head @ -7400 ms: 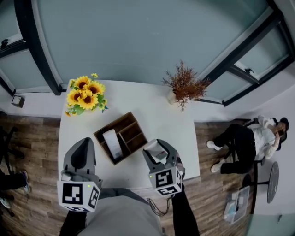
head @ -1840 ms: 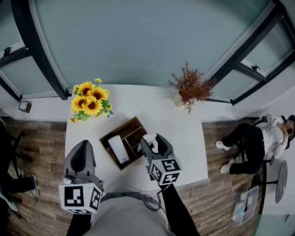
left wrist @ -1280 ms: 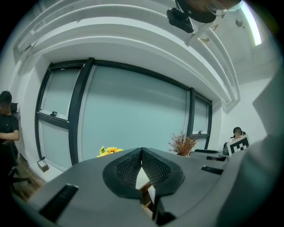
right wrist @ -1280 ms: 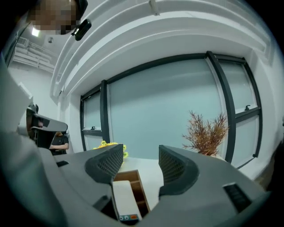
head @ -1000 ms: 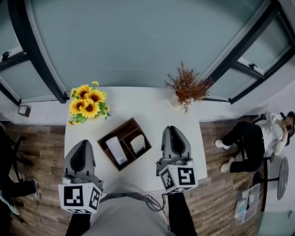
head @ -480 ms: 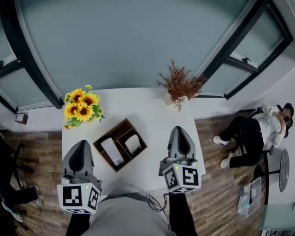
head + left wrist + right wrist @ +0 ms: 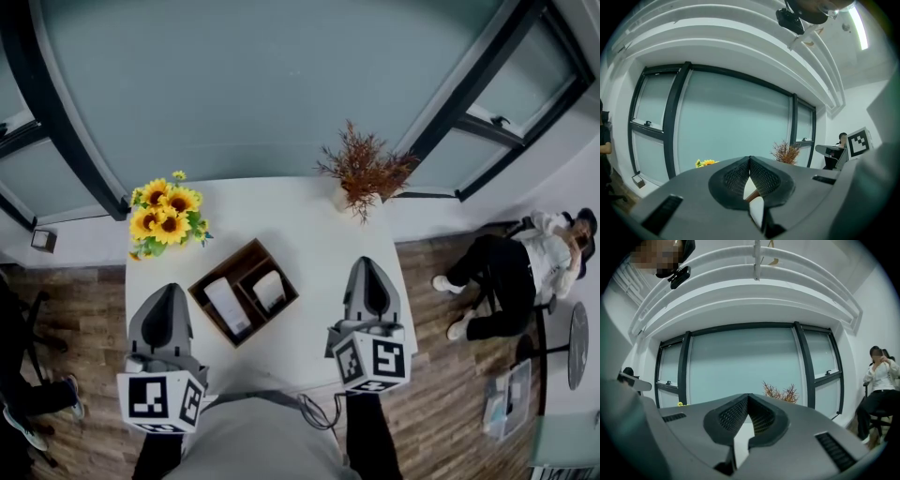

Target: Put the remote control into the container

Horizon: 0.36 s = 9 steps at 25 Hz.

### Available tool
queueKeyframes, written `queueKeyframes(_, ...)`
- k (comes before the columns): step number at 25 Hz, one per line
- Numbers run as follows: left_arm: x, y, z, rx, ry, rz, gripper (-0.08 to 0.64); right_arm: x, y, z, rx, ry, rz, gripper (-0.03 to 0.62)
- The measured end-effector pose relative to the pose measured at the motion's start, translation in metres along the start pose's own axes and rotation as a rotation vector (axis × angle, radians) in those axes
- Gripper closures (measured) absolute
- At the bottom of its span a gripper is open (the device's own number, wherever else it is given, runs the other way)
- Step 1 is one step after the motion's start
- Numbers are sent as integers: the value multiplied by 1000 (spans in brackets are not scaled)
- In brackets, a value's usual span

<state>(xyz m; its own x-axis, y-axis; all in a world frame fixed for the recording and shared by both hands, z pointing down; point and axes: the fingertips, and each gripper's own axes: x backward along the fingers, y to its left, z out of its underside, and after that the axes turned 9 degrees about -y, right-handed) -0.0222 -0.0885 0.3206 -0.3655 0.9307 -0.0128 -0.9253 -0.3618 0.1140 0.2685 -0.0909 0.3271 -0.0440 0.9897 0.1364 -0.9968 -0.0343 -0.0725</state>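
Observation:
On the white table (image 7: 319,239) stands a wooden divided container (image 7: 208,277). One white remote control (image 7: 223,307) lies in its long left compartment, and a second white remote control (image 7: 270,290) lies in a right-hand compartment. My left gripper (image 7: 170,289) hangs near the table's front left, just left of the container, shut and empty. To the right of the container, over the table's right part, is my right gripper (image 7: 367,262), also shut with nothing in it. The jaw tips of the left gripper (image 7: 749,158) and of the right gripper (image 7: 748,395) meet in their own views.
A bunch of sunflowers (image 7: 167,211) stands at the table's back left and a vase of dried red-brown twigs (image 7: 361,173) at the back right. A large window wall runs behind. A person (image 7: 520,272) sits on a chair to the right, off the table.
The right gripper, which held a remote over the container, has left it in the right compartment and drawn back to the right. Its jaws have shut. The left gripper has stayed put.

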Motion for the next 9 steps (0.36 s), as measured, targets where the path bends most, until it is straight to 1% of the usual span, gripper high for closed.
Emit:
queueKeyframes(4,2,0,2,3,1,4,552,3,-2,5,3,15,24,589)
queueKeyframes(9,3,1,1,1,2,-1,552,3,0,7,2,17,28,589)
